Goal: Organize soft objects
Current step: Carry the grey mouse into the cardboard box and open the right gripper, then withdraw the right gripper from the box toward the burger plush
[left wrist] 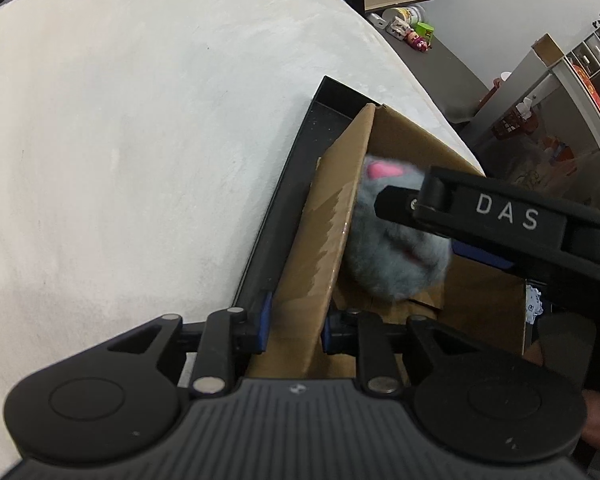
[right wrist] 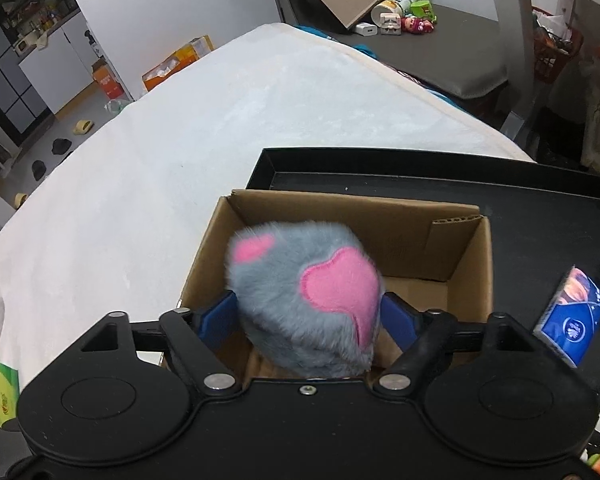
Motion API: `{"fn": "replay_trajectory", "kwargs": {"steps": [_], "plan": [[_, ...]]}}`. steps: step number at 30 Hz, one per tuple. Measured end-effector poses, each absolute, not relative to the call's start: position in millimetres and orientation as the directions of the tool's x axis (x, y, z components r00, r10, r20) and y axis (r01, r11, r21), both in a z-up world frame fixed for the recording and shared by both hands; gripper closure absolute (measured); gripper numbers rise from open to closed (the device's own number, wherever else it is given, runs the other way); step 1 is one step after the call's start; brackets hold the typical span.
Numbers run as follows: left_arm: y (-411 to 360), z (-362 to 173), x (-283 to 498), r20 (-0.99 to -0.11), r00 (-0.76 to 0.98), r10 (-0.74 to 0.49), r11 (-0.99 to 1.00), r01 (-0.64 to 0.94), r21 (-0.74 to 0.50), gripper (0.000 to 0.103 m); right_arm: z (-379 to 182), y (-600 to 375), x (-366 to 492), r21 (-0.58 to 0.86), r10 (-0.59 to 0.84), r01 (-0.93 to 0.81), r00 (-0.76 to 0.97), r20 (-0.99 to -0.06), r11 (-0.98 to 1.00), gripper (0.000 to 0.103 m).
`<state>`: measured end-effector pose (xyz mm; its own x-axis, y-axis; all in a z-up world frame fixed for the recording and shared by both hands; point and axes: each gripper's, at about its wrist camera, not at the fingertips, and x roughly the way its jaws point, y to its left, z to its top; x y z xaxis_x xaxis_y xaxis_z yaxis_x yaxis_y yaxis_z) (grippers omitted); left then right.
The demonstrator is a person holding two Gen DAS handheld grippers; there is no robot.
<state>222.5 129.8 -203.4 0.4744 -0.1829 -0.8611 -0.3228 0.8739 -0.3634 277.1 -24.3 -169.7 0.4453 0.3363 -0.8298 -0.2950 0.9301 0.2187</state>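
The right hand-held gripper [right wrist: 306,320] gripped the plush [right wrist: 300,292] inside the box [right wrist: 466,276]; left hand-held gripper [left wrist: 294,330] clamped its wall; release remained

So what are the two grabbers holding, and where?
The right gripper squeezes the fluffy grey toy with pink patches by its sides. The left gripper pinches the brown cardboard box by its wall.

Plush toy [right wrist: 304,300]: grey fur, pink patches, pinched between the right claw [right wrist: 306,320] pads over the open cardboard box [right wrist: 466,256]. Box wall sits between the left claw [left wrist: 294,328] pads.
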Motion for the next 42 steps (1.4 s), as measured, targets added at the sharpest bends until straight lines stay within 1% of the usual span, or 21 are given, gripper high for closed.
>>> {"fn": "replay_trajectory", "kwargs": {"steps": [7, 9, 11, 13, 15, 17, 19, 23, 26, 28, 33, 34, 36, 42], "plan": [[128.3, -201.5, 223.8, -0.866, 0.469, -0.172, 0.88, -0.322, -0.35, 0.081, -165.6, -31.5, 275.2, 0.266, 0.365, -0.273, 0.432, -0.825, 0.925, 0.021], [128.2, -201.1, 224.6, -0.87, 0.462, -0.172, 0.88, -0.325, -0.346, 0.08, -160.6, -33.7, 273.4, 0.274, 0.373, -0.274, 0.436, -0.819, 0.922, 0.021], [127.4, -200.2, 226.3, -0.876, 0.451, -0.17, 0.881, -0.329, -0.341, 0.076, -152.8, -37.8, 270.2, 0.283, 0.383, -0.277, 0.443, -0.81, 0.919, 0.02], [125.2, -198.4, 226.9, -0.879, 0.449, -0.158, 0.888, -0.325, -0.326, 0.064, -145.1, -43.8, 267.6, 0.286, 0.389, -0.279, 0.454, -0.802, 0.917, 0.019], [122.6, -195.5, 225.9, -0.882, 0.452, -0.133, 0.897, -0.323, -0.301, 0.057, -135.9, -51.9, 263.8, 0.281, 0.388, -0.282, 0.472, -0.792, 0.917, 0.017], [121.8, -191.9, 223.8, -0.88, 0.46, -0.117, 0.901, -0.324, -0.289, 0.053, -127.6, -61.2, 260.1, 0.279, 0.389, -0.283, 0.488, -0.782, 0.917, 0.017], [121.2, -188.2, 221.9, -0.879, 0.465, -0.105, 0.904, -0.324, -0.279, 0.046, -121.1, -71.0, 255.4, 0.283, 0.393, -0.285, 0.495, -0.775, 0.916, 0.017], [113.7, -181.7, 217.0, -0.879, 0.471, -0.075, 0.924, -0.299, -0.239, 0.044, -111.5, -94.2, 245.9, 0.271, 0.371, -0.26, 0.519, -0.77, 0.927, 0.015], [100.9, -174.1, 212.5, -0.87, 0.492, -0.035, 0.954, -0.243, -0.176, 0.043, -108.5, -112.2, 240.4, 0.272, 0.358, -0.235, 0.532, -0.767, 0.933, 0.012], [91.3, -170.8, 210.6, -0.866, 0.501, -0.013, 0.969, -0.207, -0.135, 0.032, -106.9, -123.7, 235.9, 0.258, 0.336, -0.217, 0.542, -0.77, 0.941, 0.011], [77.9, -166.8, 207.8, -0.867, 0.497, -0.021, 0.98, -0.163, -0.117, 0.028, -108.8, -154.0, 225.7, 0.227, 0.28, -0.164, 0.543, -0.792, 0.96, 0.008], [77.3, -165.9, 206.8, -0.867, 0.499, -0.019, 0.98, -0.161, -0.114, 0.026, -109.4, -159.9, 223.6, 0.223, 0.273, -0.158, 0.543, -0.794, 0.962, 0.008], [76.9, -165.2, 206.0, -0.868, 0.496, -0.015, 0.981, -0.163, -0.11, 0.019, -111.6, -171.9, 219.3, 0.217, 0.256, -0.136, 0.545, -0.799, 0.967, 0.007], [70.8, -163.7, 200.5, -0.872, 0.49, -0.009, 0.984, -0.15, -0.095, 0.019, -118.1, -203.0, 206.7, 0.195, 0.203, -0.073, 0.543, -0.815, 0.978, 0.006]]}}
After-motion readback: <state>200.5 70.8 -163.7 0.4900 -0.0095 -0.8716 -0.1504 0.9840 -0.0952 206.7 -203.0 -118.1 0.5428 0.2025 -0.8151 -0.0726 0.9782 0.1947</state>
